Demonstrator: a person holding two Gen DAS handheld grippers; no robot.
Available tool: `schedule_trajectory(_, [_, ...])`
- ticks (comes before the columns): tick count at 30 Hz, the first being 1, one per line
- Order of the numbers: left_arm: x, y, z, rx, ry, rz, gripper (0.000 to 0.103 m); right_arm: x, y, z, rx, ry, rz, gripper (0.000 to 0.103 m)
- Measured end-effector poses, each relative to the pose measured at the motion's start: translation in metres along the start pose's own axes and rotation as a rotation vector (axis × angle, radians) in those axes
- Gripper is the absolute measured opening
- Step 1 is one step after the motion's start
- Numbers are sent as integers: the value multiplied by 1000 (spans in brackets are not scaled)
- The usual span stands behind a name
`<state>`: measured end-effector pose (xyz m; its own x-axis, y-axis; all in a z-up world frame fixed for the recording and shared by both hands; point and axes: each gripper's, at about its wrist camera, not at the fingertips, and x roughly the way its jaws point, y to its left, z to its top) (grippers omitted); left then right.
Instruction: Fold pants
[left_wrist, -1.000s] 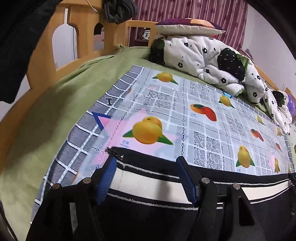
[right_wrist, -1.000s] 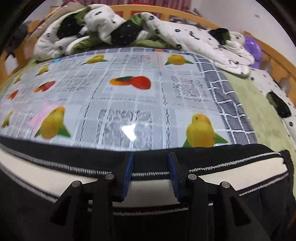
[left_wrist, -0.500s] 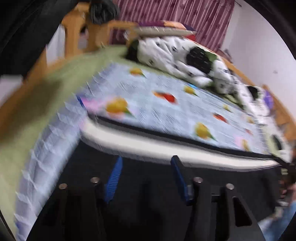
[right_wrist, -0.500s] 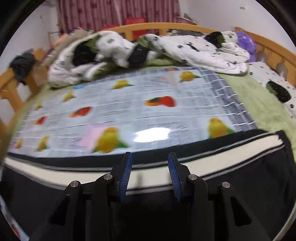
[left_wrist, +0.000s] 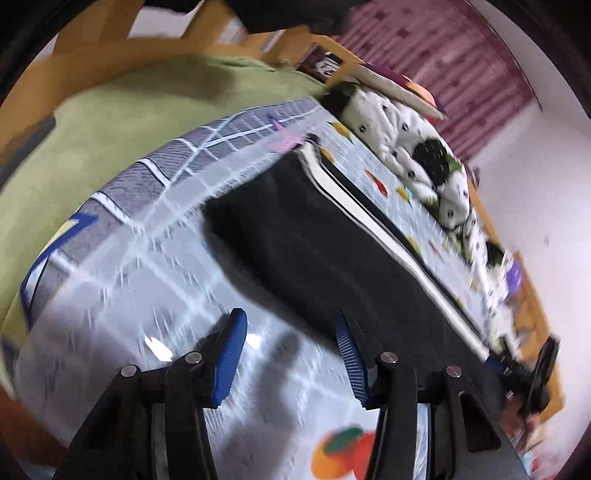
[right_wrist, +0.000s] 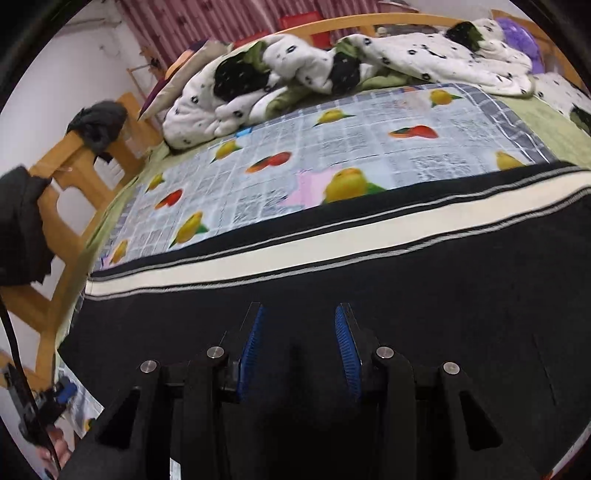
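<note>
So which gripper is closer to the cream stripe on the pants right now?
Right. The right gripper hovers over the black pants just short of the cream stripe; the left gripper is over the fruit-print mat, off the pants' edge.

We look from the left wrist camera, tilted and close above the fruit-print mat (left_wrist: 155, 258), toward the pants (left_wrist: 332, 251) and quilt (left_wrist: 417, 147). Our right wrist camera looks down over the pants (right_wrist: 406, 280) toward the same quilt (right_wrist: 295, 74). Both views share these.
</note>
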<state>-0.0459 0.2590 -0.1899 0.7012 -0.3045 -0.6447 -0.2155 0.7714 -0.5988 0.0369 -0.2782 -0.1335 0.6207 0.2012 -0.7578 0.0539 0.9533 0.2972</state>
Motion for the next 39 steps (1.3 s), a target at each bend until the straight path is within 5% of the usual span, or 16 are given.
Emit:
schedule_trajectory(3, [25, 6, 18, -34, 66, -53, 44, 0, 12, -2, -43, -4, -15, 40])
schedule_trajectory(9, [45, 20, 36, -162, 11, -31, 20, -5, 12, -4, -73, -10, -55, 40])
schedule_trajectory(13, [49, 27, 42, -234, 8, -45, 17, -7, 5, -9, -89, -2, -80, 40])
schedule_trajectory(21, [48, 9, 47, -192, -33, 89, 17, -29, -8, -18, -136, -37, -103, 40])
schedule_trajectory(24, [39, -14, 50, -83, -47, 194, 11, -40, -16, -21, -151, -48, -117, 40])
schedule_trajectory(31, [5, -160, 29, 378, -303, 491, 9, -68, -61, -32, -111, -85, -190, 40])
schedule_trajectory(35, [4, -262, -10, 655, -374, 464, 9, -80, -90, -34, -66, -106, -231, 40])
schedule_trajectory(39, [29, -356, -80, 917, -350, 341, 9, -101, -121, -33, -24, -168, -307, 40])
